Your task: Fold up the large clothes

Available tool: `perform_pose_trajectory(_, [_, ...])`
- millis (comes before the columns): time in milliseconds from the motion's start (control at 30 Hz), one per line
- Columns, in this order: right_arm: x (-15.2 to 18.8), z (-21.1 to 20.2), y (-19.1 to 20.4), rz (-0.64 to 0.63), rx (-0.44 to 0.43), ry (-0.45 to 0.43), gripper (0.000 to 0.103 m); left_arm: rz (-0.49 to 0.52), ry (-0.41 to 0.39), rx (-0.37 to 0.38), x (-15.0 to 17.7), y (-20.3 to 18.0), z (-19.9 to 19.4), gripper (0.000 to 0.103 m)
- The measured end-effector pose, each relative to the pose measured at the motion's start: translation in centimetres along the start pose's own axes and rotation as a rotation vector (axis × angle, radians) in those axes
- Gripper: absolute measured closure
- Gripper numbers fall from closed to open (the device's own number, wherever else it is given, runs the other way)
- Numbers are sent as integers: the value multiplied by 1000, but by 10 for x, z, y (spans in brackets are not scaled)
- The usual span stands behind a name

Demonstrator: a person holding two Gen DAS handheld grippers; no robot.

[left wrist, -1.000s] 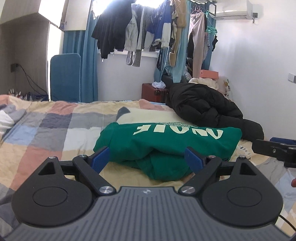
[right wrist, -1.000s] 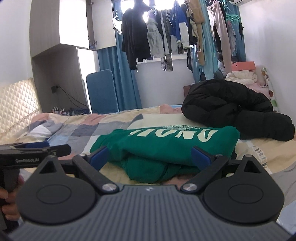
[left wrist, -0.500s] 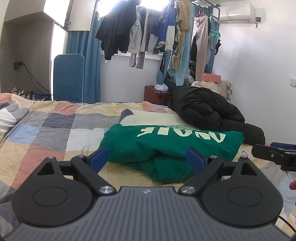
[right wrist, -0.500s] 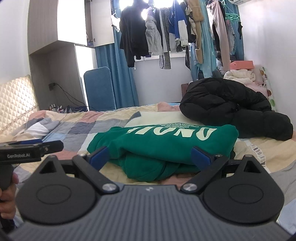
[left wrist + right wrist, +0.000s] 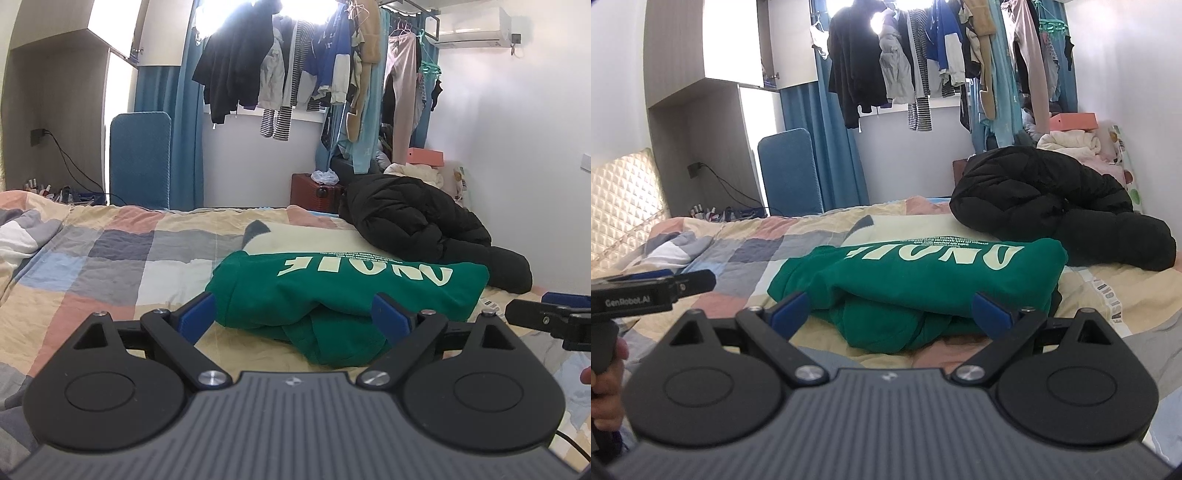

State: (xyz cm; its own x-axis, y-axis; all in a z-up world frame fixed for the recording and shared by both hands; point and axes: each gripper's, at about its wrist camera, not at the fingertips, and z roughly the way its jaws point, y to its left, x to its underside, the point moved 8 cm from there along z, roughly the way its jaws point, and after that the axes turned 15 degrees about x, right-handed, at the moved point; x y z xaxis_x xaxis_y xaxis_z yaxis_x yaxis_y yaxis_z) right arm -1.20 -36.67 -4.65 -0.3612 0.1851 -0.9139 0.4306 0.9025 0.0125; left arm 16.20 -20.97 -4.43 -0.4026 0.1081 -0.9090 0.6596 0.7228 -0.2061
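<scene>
While both claws hang wide apart and empty, the left gripper (image 5: 293, 319) and right gripper (image 5: 892, 314) face the green sweatshirt (image 5: 343, 288), lying folded mid-bed on the checked quilt (image 5: 110, 258). Risk: its loose lower layer bulges forward; a one-sided pinch could drag the fold open.

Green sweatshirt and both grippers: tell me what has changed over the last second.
Little has changed. Both cameras tilted up slightly, so the green sweatshirt sits a bit lower in view; it has not moved on the bed. The left gripper and right gripper stayed open and empty, short of the cloth. Nothing was grasped or released. The black jacket lies as before.
</scene>
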Motion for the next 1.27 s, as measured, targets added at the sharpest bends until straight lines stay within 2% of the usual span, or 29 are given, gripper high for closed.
perform_pose_trajectory(300, [0, -2, -8, 27, 32, -2, 6, -4, 12, 8, 1, 1, 1, 1])
perform_pose_trajectory(333, [0, -2, -9, 29, 44, -3, 0, -4, 16, 8, 1, 1, 1, 0])
perform_pose_trajectory(500, [1, 0, -14, 36, 71, -2, 0, 1, 21, 9, 3, -2, 2, 0])
perform_pose_trajectory(1267, [7, -2, -9, 28, 40, 19, 0, 3, 31, 7, 1, -4, 0, 0])
